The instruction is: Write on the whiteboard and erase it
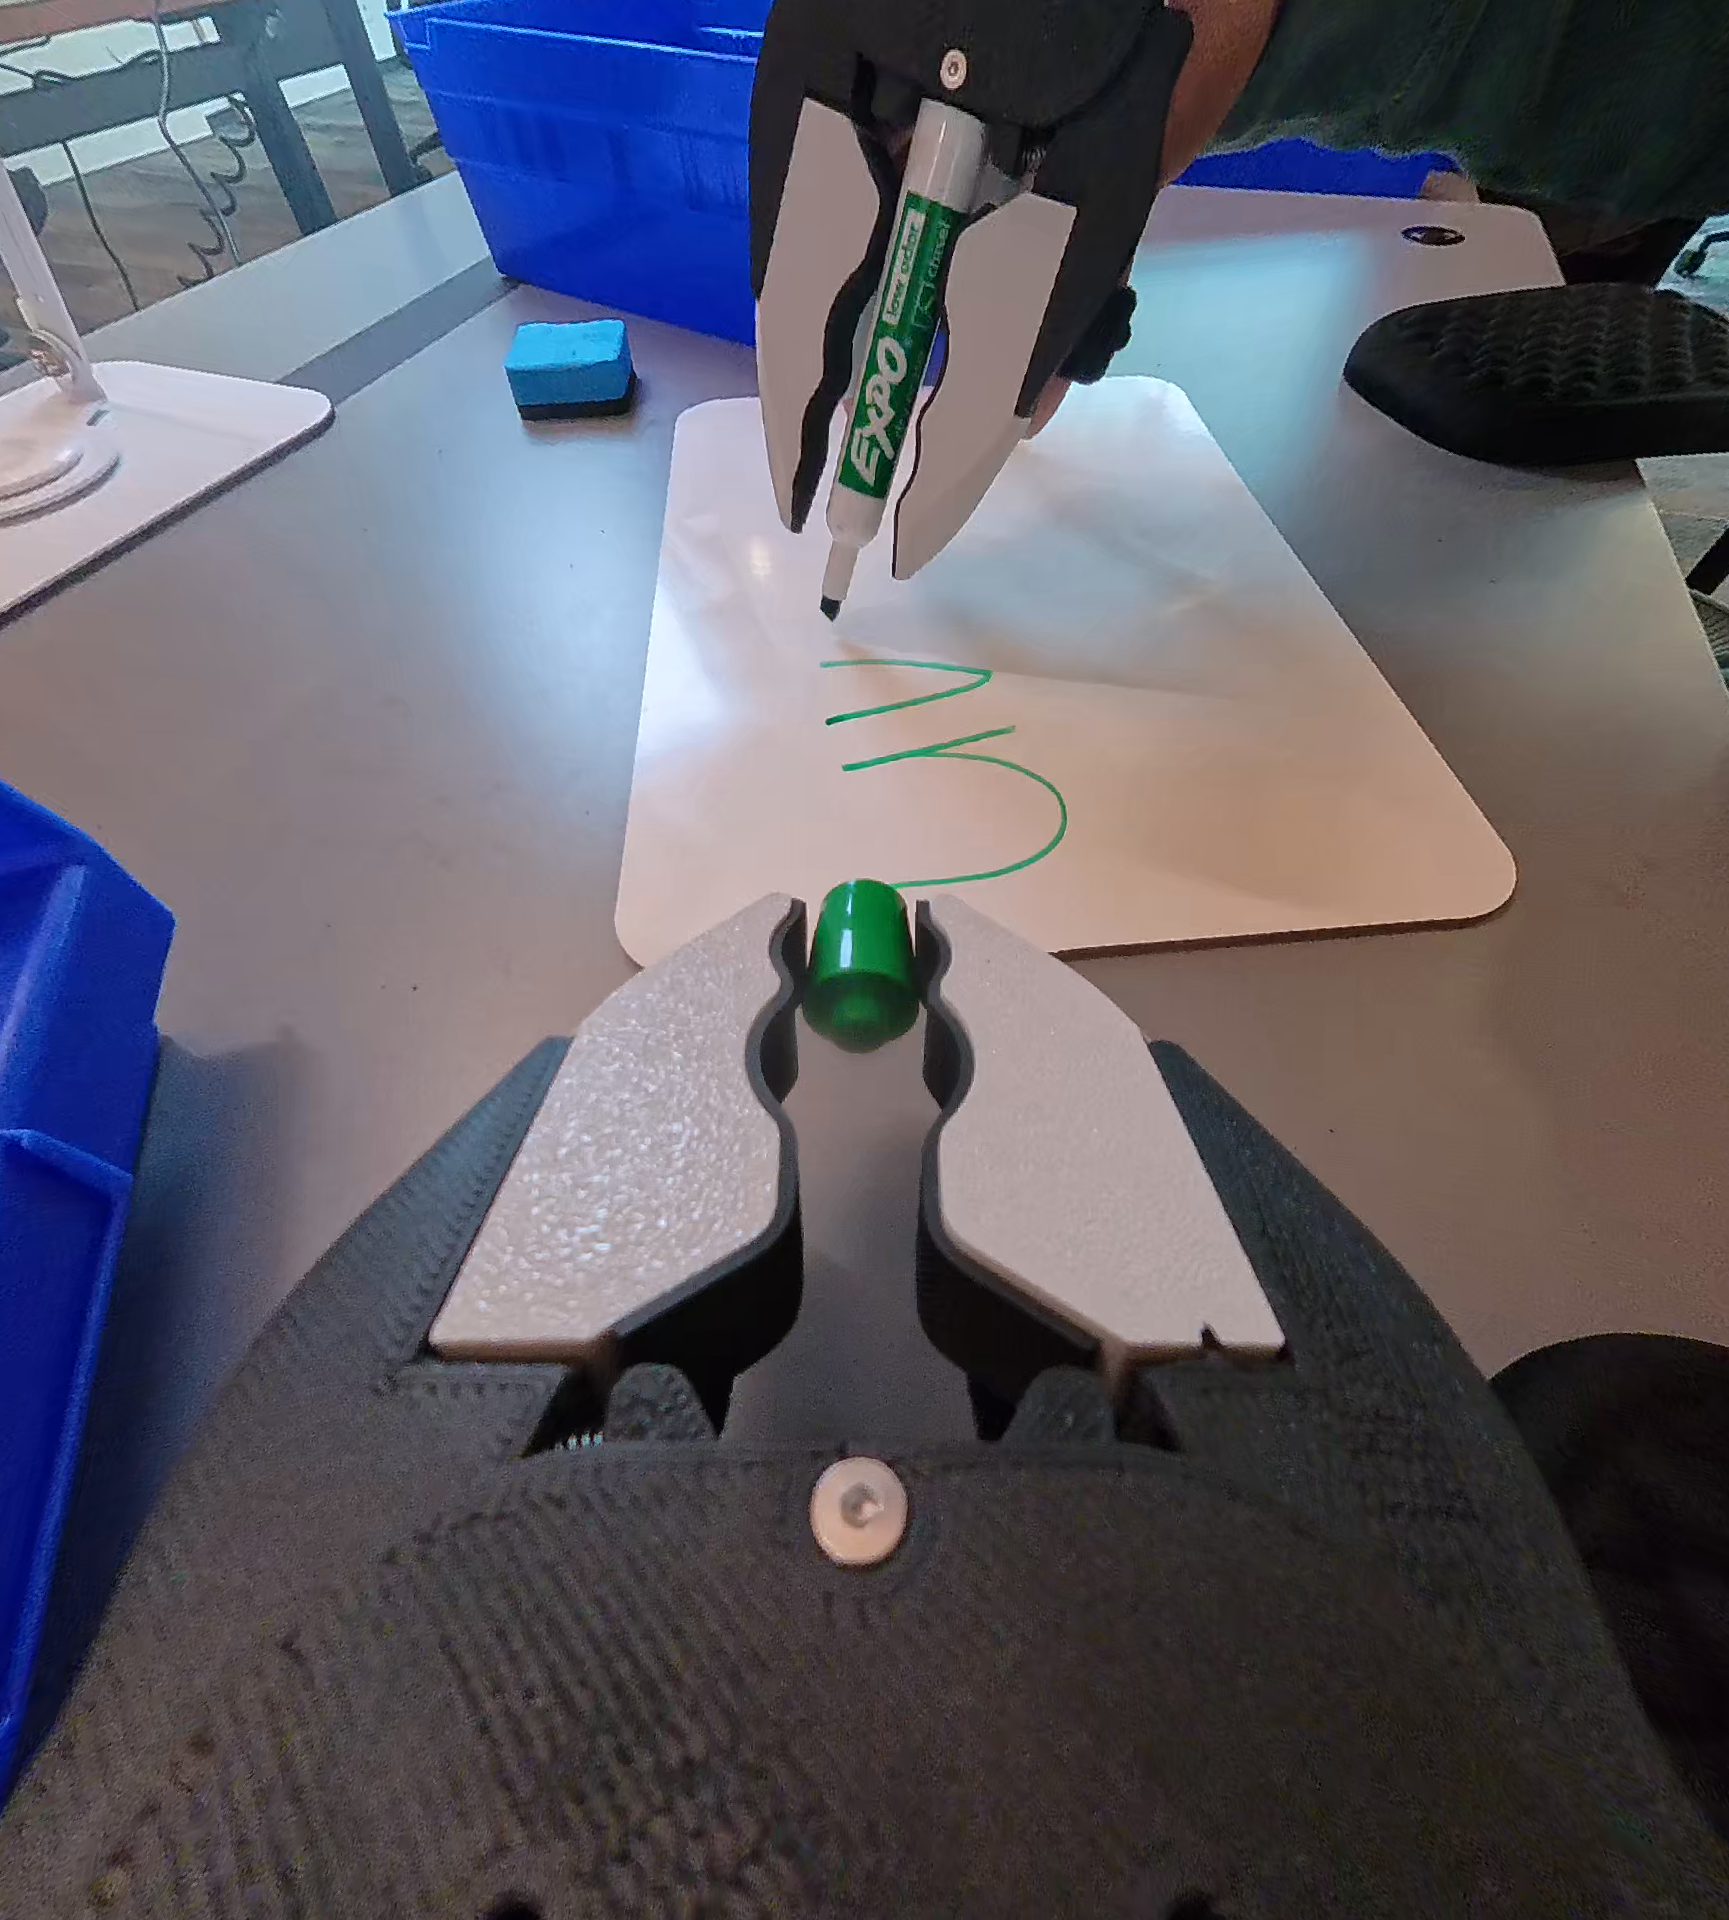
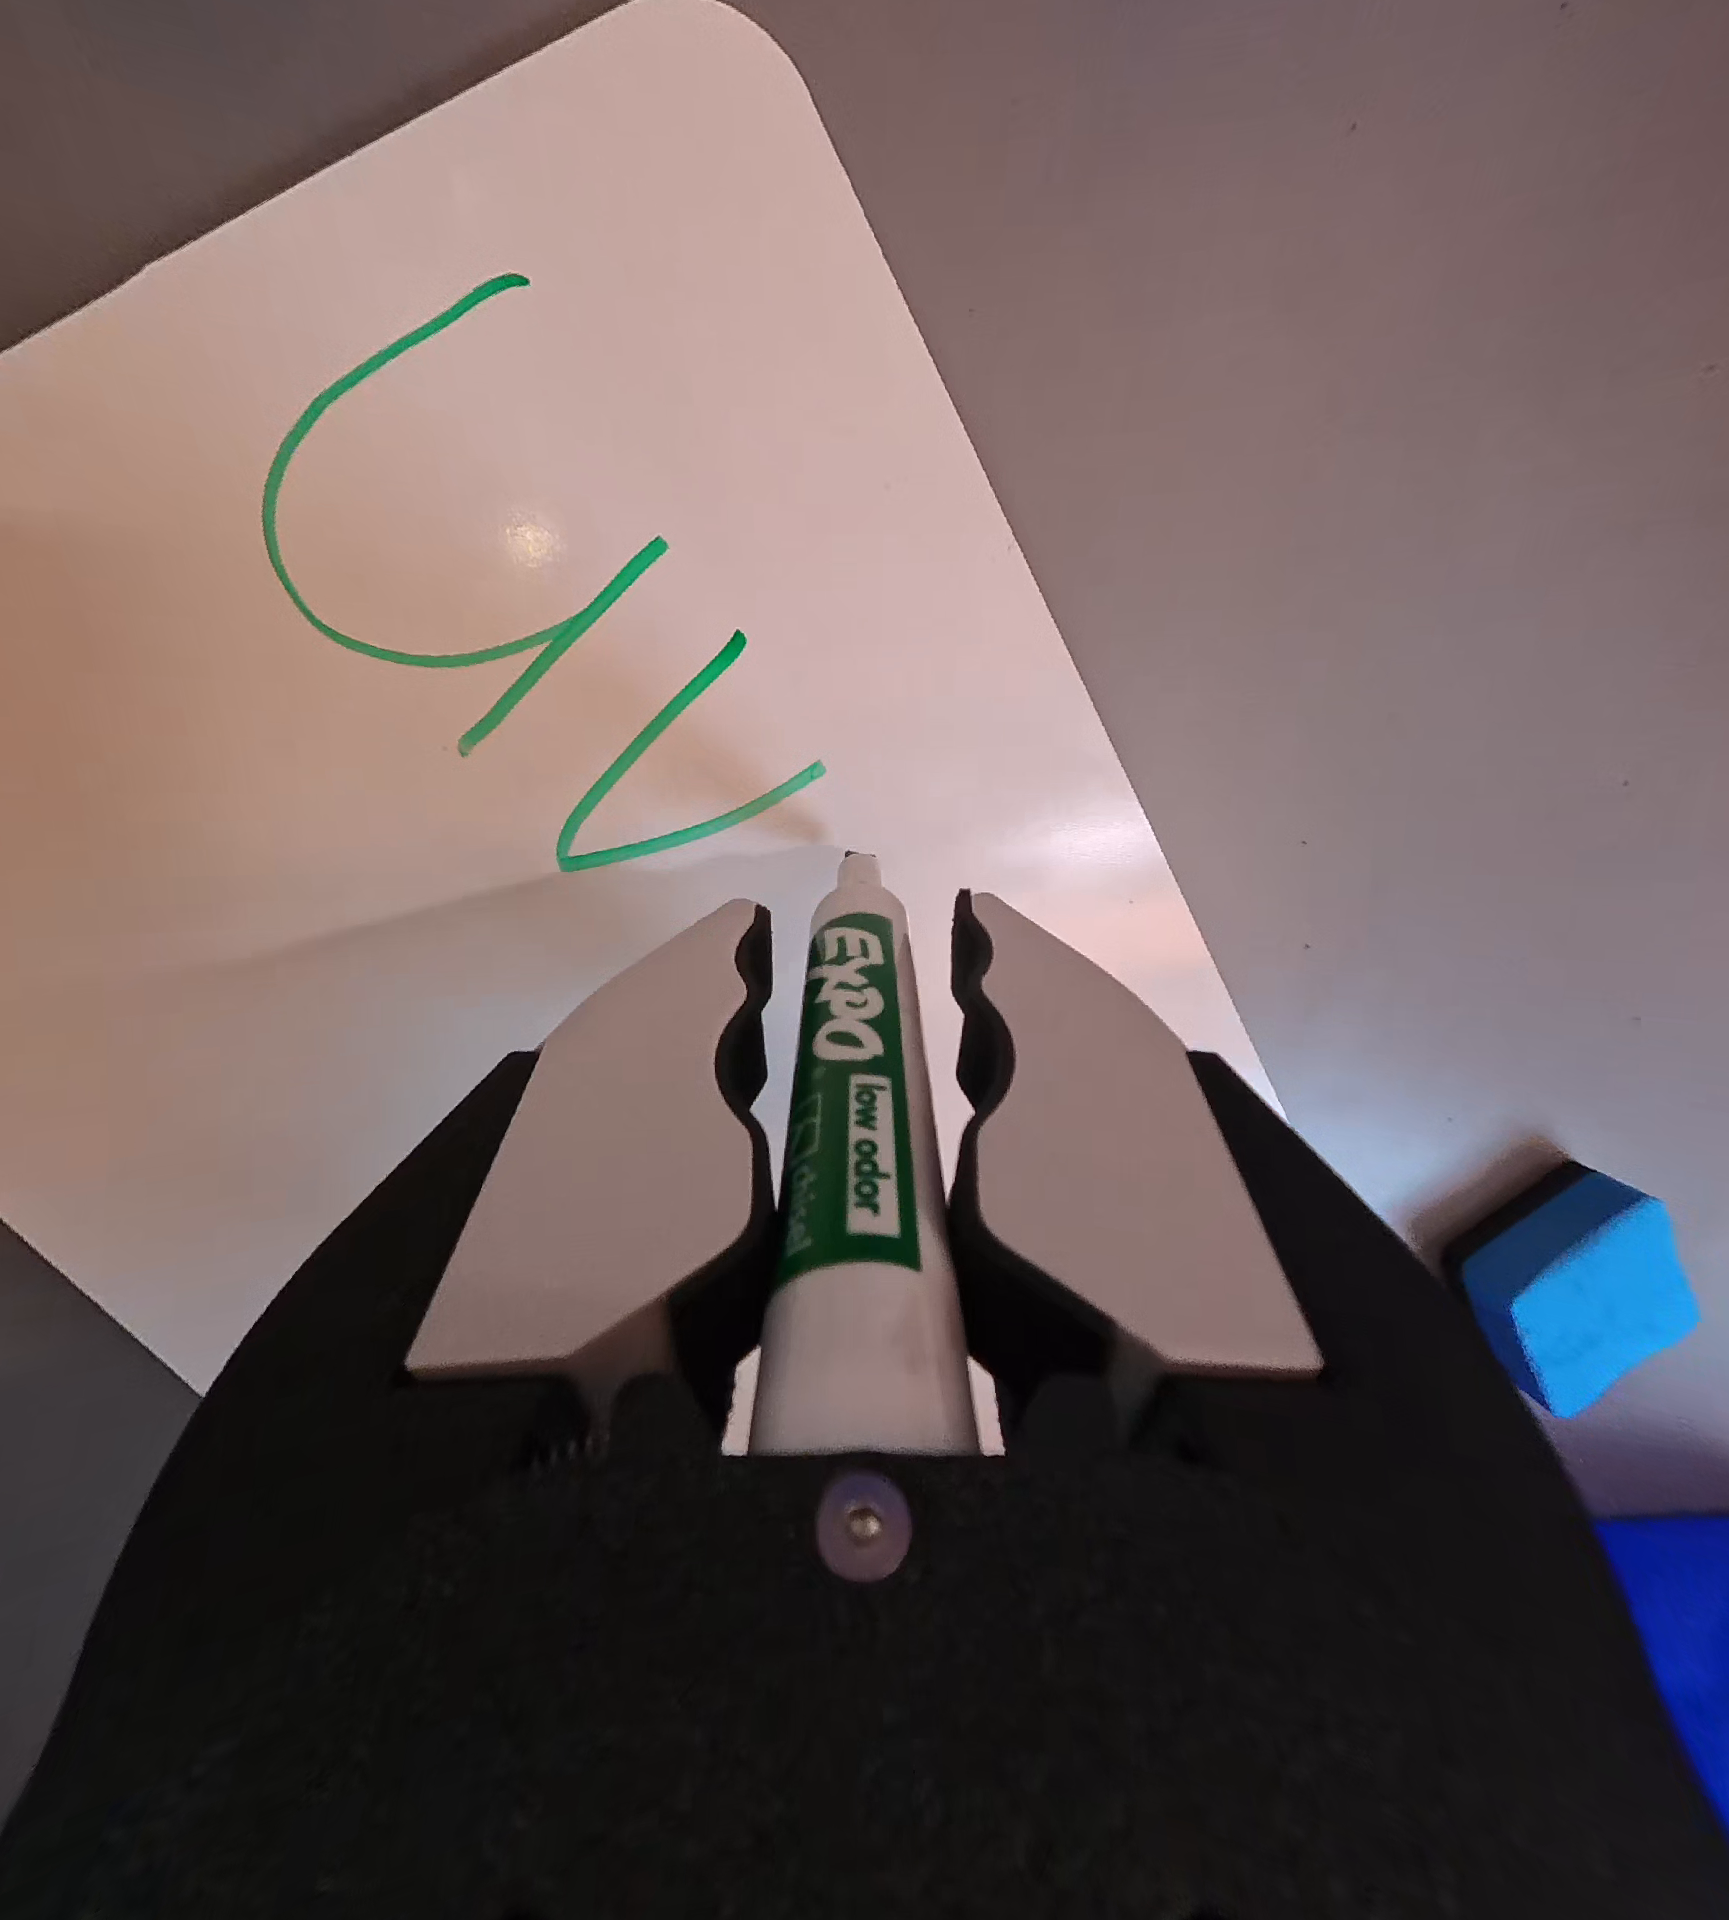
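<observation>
We are writing: the right gripper (image 2: 860, 914) is clamping the green marker (image 2: 855, 1143) deep between its fingers, tip at the whiteboard (image 2: 164, 935) just below the green strokes (image 2: 486, 582) at frame centre. We should be keeping pressure light and the nib angle steady. The left gripper (image 1: 860, 925) is pinching the green cap (image 1: 858, 977) at lower centre. The blue eraser (image 1: 567, 369) is waiting upper left.
</observation>
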`<state>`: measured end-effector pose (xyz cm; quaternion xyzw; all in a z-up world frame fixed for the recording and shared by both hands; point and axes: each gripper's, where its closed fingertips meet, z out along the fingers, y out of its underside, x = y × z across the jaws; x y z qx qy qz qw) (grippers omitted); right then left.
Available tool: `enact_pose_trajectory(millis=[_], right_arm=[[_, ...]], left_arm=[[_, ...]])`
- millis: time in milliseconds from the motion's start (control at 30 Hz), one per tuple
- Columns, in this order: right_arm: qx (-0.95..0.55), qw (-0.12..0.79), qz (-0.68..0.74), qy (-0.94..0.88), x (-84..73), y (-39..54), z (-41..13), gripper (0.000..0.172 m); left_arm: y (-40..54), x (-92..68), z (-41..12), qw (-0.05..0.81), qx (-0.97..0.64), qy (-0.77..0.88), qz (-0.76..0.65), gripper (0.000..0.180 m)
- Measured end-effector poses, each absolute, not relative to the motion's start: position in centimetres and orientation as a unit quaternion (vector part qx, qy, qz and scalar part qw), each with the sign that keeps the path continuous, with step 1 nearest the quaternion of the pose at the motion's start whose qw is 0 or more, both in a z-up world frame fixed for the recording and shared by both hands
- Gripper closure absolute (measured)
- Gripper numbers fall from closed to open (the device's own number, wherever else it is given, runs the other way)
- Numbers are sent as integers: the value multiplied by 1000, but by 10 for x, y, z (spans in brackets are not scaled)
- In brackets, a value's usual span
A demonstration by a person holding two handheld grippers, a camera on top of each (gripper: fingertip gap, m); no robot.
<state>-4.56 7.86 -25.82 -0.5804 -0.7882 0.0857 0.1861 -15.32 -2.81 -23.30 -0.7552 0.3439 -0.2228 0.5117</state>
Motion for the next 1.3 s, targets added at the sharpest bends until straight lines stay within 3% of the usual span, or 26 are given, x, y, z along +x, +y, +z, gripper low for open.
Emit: enact_pose_trajectory(millis=[1300], right_arm=[[-576,175,79,-795,-48,83,-262,136]], left_arm=[[-27,-152,-235,510,-758,343,-219,161]])
